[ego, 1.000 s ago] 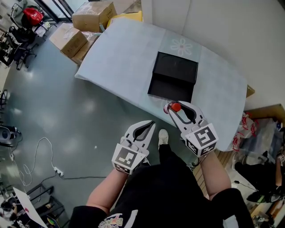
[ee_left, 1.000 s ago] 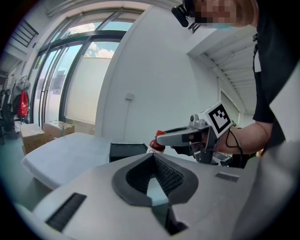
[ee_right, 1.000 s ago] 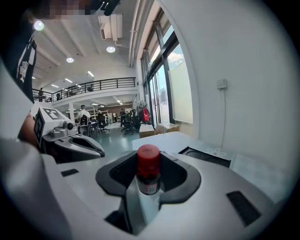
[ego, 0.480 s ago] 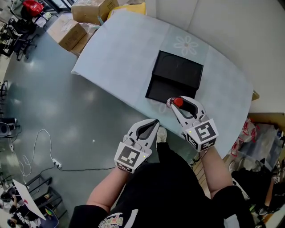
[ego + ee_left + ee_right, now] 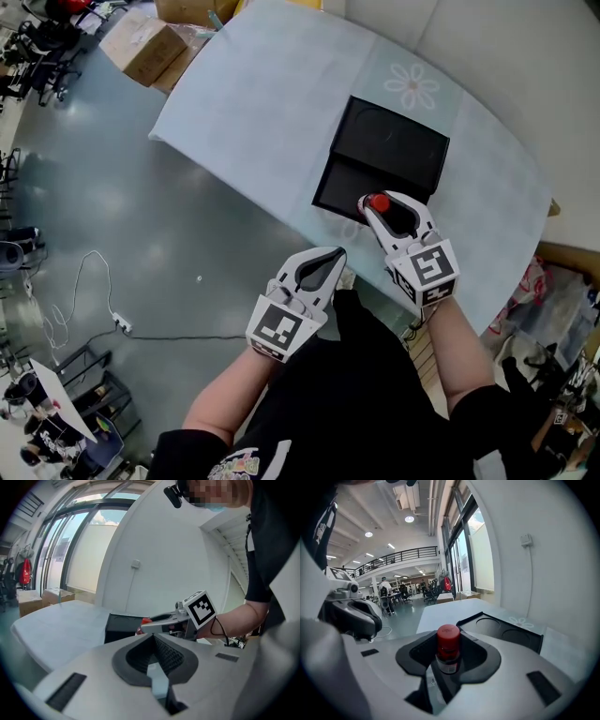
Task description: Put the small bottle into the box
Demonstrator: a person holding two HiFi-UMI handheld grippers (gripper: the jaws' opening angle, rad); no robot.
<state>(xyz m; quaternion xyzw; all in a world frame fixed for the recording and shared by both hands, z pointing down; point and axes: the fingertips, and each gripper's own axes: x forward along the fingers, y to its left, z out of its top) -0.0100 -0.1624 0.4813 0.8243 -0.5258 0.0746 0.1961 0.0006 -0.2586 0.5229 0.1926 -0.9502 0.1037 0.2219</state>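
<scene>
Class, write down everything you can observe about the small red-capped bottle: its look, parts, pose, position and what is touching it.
The small bottle is a short cylinder with a plain red cap and a darker body bearing a pale label, its print too small to read. It stands upright, clamped at the body between the jaws of the right gripper. Nothing else touches it. In the head view it is at the near edge of the open black box.

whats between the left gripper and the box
In the head view, only a bare strip of tablecloth lies between the left gripper and the box. The right gripper, shut on the small bottle, is off to the side.
</scene>
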